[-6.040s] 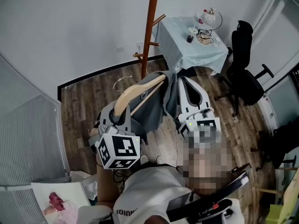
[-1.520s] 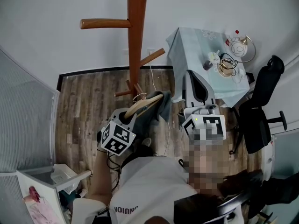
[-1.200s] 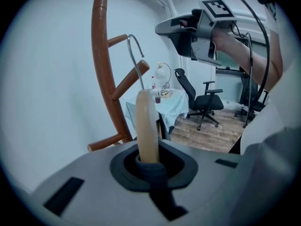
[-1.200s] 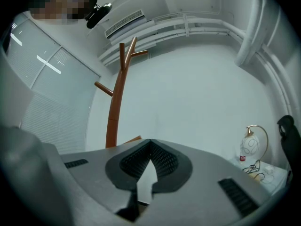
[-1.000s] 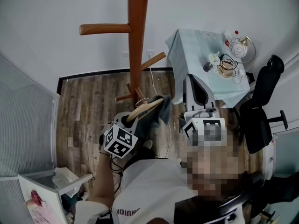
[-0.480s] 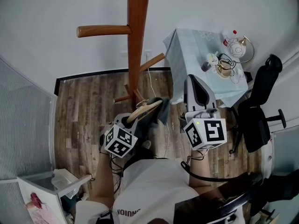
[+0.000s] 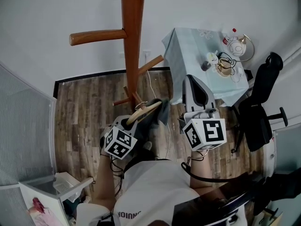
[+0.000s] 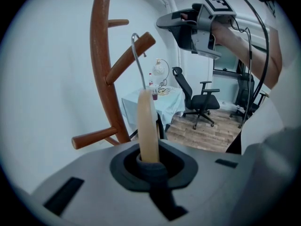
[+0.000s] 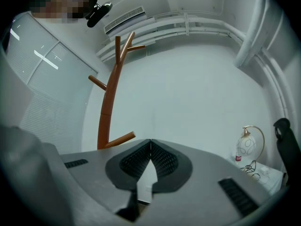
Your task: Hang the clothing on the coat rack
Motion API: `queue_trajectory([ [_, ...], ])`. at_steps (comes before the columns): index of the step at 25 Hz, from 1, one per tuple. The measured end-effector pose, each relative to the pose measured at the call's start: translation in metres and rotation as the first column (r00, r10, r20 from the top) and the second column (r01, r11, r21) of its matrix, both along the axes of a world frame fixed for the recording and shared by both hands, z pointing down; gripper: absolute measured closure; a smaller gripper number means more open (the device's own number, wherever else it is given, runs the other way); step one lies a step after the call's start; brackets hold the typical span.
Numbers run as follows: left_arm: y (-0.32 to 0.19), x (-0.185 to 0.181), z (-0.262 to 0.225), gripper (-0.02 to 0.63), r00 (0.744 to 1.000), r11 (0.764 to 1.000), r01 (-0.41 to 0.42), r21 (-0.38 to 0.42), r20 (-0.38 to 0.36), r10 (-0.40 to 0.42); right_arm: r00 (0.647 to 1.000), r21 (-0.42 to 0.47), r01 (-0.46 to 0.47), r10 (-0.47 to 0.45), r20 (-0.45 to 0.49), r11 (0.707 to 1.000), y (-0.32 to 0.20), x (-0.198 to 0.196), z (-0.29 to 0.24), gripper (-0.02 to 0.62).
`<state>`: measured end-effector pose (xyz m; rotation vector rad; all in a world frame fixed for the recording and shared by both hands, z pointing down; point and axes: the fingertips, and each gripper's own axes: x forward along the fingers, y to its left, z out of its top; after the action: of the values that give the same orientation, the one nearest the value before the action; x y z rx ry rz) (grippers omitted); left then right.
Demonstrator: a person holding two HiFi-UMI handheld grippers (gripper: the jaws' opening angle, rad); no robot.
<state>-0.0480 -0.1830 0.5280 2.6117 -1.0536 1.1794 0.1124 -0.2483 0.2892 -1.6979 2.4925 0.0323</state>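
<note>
left claw (image 8: 149,168) clamped on smooth pale wooden hanger (image 8: 147,121), soft grey garment (image 7: 157,117) draped from it, frame centre | thin wire hook (image 8: 139,62) near round brown coat rack (image 7: 132,36) peg | right claw (image 9: 150,147) closed, empty

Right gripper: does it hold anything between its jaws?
No, the right gripper has its jaws closed together, tip against tip, with nothing between them.

Table (image 7: 186,55): we see it draped in pale blue cloth, set against the white wall.
Tabletop: a globe lamp (image 7: 239,42), a small cup (image 7: 205,66) and tangled black cords crowd together on it.
Office chair (image 7: 257,112): black, just beside the table, on the wood-plank floor (image 7: 84,102).
Air conditioner (image 9: 124,18): we find it mounted high on the wall.
</note>
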Motion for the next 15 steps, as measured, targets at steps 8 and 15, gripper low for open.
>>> queue_trajectory([
  [8,0.0006,-0.0023,0.0052,0.575,1.000,1.000,-0.001,-0.011,-0.017,0.001,1.000,-0.010,-0.005,0.005,0.002,1.000,0.0000,-0.0028,0.0043,0.575],
  [15,-0.0029,-0.0031,0.0082,0.575,1.000,1.000,-0.015,-0.010,-0.018,0.015,1.000,-0.010,-0.012,0.012,-0.004,1.000,-0.0001,-0.0051,0.0056,0.575],
])
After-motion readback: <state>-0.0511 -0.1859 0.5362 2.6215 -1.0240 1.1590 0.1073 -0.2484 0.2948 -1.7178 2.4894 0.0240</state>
